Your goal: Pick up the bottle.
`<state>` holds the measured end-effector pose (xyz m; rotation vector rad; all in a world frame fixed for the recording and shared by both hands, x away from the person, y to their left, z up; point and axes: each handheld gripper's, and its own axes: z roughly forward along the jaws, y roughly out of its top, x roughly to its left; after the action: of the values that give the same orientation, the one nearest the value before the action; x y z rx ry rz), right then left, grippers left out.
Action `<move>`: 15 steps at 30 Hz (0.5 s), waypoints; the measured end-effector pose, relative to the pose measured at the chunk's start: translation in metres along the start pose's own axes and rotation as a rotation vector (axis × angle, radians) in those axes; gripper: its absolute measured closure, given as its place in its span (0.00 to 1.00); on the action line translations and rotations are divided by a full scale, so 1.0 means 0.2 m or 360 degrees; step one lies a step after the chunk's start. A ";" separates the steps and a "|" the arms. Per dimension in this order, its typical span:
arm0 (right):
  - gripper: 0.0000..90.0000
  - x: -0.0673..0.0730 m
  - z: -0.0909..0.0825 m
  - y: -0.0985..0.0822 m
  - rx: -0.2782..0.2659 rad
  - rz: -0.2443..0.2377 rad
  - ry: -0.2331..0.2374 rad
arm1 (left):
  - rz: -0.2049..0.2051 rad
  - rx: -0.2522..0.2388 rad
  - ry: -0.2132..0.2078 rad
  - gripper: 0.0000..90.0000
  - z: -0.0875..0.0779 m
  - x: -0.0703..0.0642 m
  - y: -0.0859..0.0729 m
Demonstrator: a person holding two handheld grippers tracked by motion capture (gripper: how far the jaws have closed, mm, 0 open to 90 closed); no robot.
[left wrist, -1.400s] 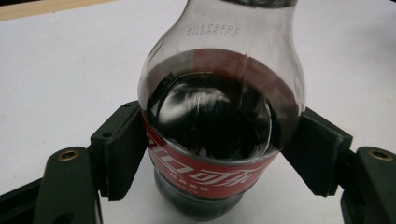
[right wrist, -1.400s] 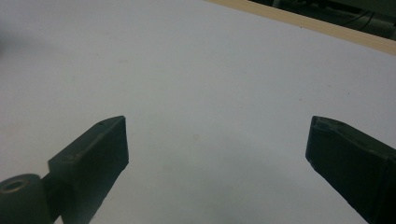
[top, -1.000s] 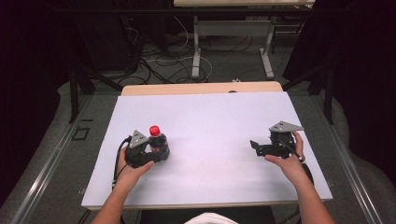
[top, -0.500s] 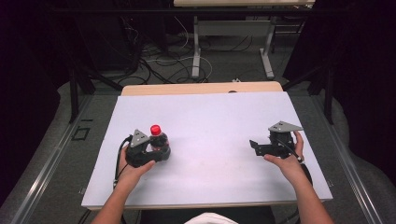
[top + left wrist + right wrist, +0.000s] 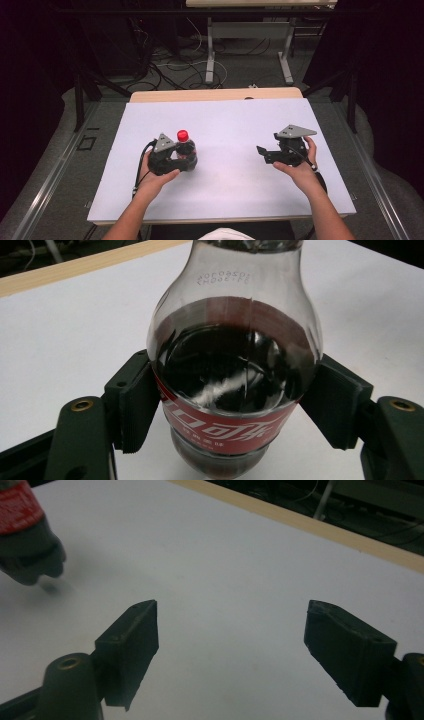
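Right now a person at a white table (image 5: 225,200) holds a gripper in each hand. The left gripper (image 5: 235,405) has its jaws pressed against both sides of a small cola bottle (image 5: 235,365) with a red cap, which stands upright on the table's left half. The right gripper (image 5: 232,645) hangs over the right half, jaws wide apart and holding nothing. The grasp looks made; the next move probably calls for a steady lift that keeps the bottle upright.
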<state>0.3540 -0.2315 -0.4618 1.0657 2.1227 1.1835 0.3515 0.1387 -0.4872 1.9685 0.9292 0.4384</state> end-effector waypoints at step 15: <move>0.37 0.15 -0.02 0.29 -0.0116 -0.0012 0.0125 | 0.0103 0.0029 -0.0103 0.33 0.15 -0.17 0.12</move>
<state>0.3566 -0.1916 -0.4115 0.9936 2.1227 1.3086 0.3570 0.0884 -0.4818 2.0217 0.8337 0.4018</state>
